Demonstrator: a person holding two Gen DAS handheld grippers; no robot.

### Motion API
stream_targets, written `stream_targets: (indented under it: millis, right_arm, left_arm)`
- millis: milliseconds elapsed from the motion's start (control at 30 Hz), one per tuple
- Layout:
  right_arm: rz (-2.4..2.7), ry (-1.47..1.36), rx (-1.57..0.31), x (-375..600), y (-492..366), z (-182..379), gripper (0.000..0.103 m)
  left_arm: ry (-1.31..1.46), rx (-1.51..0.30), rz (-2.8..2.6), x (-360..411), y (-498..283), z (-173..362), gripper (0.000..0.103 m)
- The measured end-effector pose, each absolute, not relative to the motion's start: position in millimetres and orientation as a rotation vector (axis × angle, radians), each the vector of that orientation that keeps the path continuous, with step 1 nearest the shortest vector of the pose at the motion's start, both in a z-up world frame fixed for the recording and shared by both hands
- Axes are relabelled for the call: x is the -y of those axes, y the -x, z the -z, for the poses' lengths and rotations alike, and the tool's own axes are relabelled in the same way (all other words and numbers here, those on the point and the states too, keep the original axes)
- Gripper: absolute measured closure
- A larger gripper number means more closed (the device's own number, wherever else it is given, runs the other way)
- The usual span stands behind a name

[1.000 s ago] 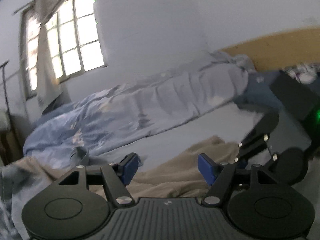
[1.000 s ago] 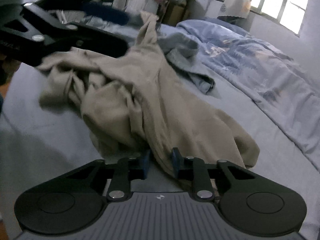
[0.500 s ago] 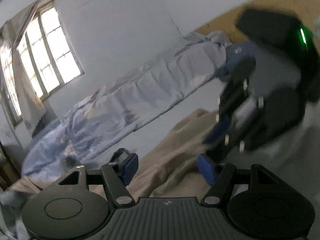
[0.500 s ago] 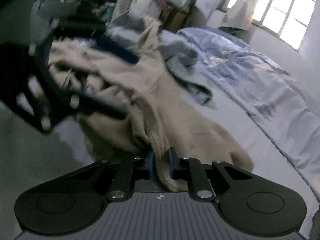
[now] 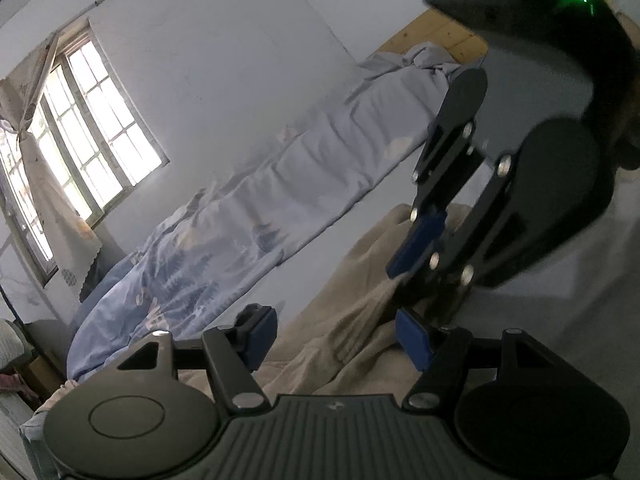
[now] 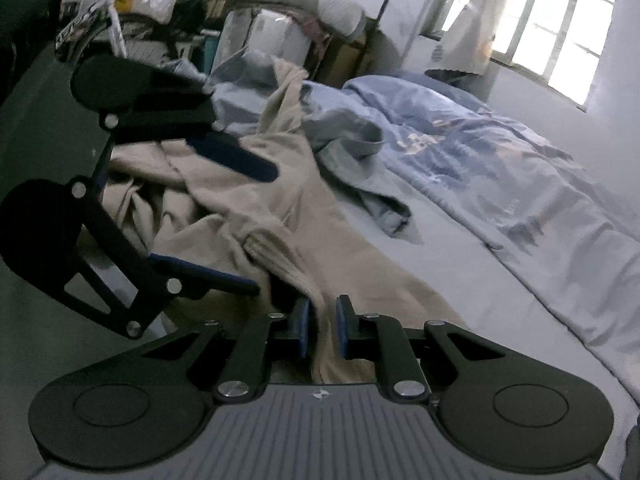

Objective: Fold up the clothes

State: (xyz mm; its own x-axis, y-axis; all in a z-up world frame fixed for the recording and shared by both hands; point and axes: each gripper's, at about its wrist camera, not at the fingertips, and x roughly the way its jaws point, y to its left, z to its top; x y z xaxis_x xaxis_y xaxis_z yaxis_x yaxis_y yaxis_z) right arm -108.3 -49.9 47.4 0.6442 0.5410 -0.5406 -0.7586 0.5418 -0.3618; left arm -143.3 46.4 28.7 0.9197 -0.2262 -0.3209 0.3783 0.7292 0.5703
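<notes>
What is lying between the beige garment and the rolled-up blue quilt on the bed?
In the right wrist view, a crumpled grey-blue garment lies between the beige garment and the blue quilt, with bare bedsheet nearer the camera.

The left wrist view sits low over the bed [image 5: 540,320], just behind the left tool [image 5: 336,338], and looks along its two blue pads toward the far wall and the window [image 5: 100,128]; its horizon is tilted, the window sinking to the left. The right tool [image 5: 436,256] fills its upper right, very near the lens. The right wrist view rides just behind the right tool [image 6: 322,328], angled down along the bed toward the cluttered end of the room, with the left tool [image 6: 224,216] close at its left. Both views share the beige garment [image 6: 280,208], the blue patterned quilt [image 5: 248,240] and the window [image 6: 560,32].
</notes>
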Motion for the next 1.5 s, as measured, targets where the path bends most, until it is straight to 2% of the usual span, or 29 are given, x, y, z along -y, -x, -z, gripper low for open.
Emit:
stream_targets:
  millis: [33, 133, 267, 433, 500, 967, 1000, 1033, 1300, 1400, 1500]
  right_arm:
    - [-0.771, 0.634, -0.39, 45.1, 108.0, -44.3, 0.089]
    - [-0.782, 0.613, -0.393, 39.2, 107.3, -44.8, 0.1]
    - [-0.807, 0.584, -0.354, 42.5, 112.8, -59.7, 0.1]
    - [-0.798, 0.58, -0.332, 48.2, 114.8, -66.0, 0.1]
    - [-0.803, 0.574, -0.329, 49.0, 115.8, -68.4, 0.1]
    - [-0.824, 0.494, -0.318, 53.8, 116.3, -81.2, 0.1]
    - [-0.826, 0.493, -0.318, 53.8, 116.6, -81.2, 0.1]
    - [-0.827, 0.493, -0.318, 53.7, 116.8, -81.2, 0.1]
    - [-0.805, 0.479, -0.332, 55.1, 115.9, -79.4, 0.099]
    - [-0.802, 0.477, -0.32, 57.5, 122.1, -79.6, 0.095]
    - [-0.805, 0.485, -0.301, 65.5, 131.1, -83.2, 0.084]
  left_arm:
    - [-0.679, -0.236, 0.335, -45.8, 143.5, -28.3, 0.037]
    - [-0.693, -0.238, 0.32, -45.5, 140.8, -27.4, 0.037]
    - [-0.719, -0.231, 0.298, -45.0, 139.6, -27.0, 0.041]
    - [-0.747, -0.223, 0.267, -44.3, 137.4, -27.0, 0.073]
    - [-0.758, -0.22, 0.254, -44.1, 136.6, -26.9, 0.077]
    - [-0.834, -0.182, 0.213, -36.3, 139.1, -21.9, 0.079]
    - [-0.83, -0.181, 0.203, -36.8, 138.6, -22.6, 0.082]
    - [-0.826, -0.181, 0.194, -37.4, 138.1, -23.3, 0.093]
    - [-0.709, -0.138, 0.182, -46.2, 139.7, -49.8, 0.096]
    - [-0.575, -0.119, 0.148, -58.3, 137.6, -71.9, 0.096]
    - [-0.452, -0.089, 0.108, -75.7, 137.4, -99.1, 0.096]
